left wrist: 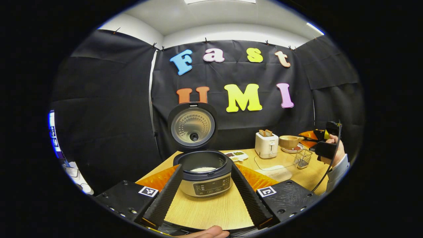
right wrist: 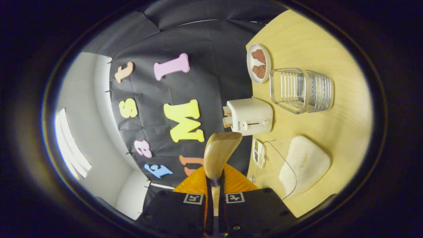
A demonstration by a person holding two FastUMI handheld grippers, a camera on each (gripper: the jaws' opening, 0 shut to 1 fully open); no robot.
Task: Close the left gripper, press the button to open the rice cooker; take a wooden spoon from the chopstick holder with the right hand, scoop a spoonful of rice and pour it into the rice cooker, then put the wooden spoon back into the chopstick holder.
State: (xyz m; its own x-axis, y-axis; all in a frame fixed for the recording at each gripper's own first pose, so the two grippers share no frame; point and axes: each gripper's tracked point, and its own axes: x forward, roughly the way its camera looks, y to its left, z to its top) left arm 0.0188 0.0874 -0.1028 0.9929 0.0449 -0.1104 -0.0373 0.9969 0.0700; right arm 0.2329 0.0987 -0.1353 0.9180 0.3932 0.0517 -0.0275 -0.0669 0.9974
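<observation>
The rice cooker stands on the table with its lid raised upright and white rice lying in the pot. My left gripper is open wide, its fingers flanking the cooker and holding nothing. My right gripper is shut on the handle of the wooden spoon, whose bowl points forward. This view is rolled sideways, with the table on its right. Across the table a hand holds that right gripper with the spoon above the wire chopstick holder. Nearby sits a clear container of rice.
A white toaster with bread stands at the back of the table. Beside it lie a small sectioned tray and a plate. Orange mats flank the cooker. A sleeve shows at the right edge.
</observation>
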